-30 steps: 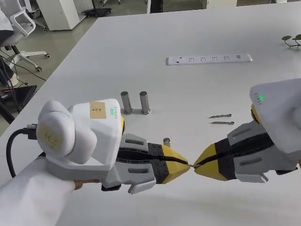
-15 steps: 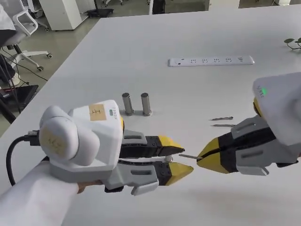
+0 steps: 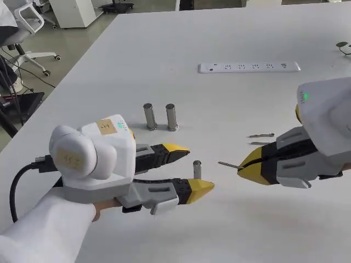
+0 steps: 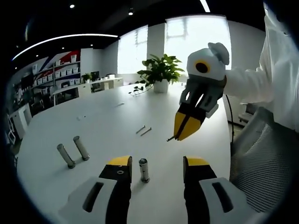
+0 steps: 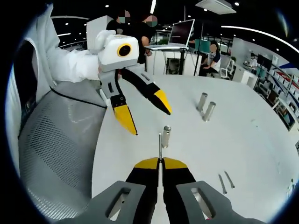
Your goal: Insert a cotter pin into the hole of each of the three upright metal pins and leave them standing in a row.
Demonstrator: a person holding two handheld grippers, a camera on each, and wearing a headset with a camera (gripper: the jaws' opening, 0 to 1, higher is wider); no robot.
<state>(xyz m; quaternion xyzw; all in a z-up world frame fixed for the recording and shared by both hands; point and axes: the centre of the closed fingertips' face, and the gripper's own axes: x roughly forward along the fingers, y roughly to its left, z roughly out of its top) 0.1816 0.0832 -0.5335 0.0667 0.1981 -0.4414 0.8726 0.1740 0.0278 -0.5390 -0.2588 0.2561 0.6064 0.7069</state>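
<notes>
Steel pin [image 3: 197, 169] stands upright between the left gripper's [image 3: 198, 167] wide-spread jaws, untouched. Right gripper's [image 3: 245, 164] jaws pinch a cotter pin [image 3: 229, 164], lying level, its free end pointing at that pin.

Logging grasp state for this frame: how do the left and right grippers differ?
The left gripper has its jaws open; the right gripper has its jaws shut on a cotter pin.
The left gripper's jaws flank the upright metal pin without touching it; the right gripper sits to one side, its cotter pin aimed at that pin but short of it.
Shared: yellow jaw tips, facing each other low over the white table.
</notes>
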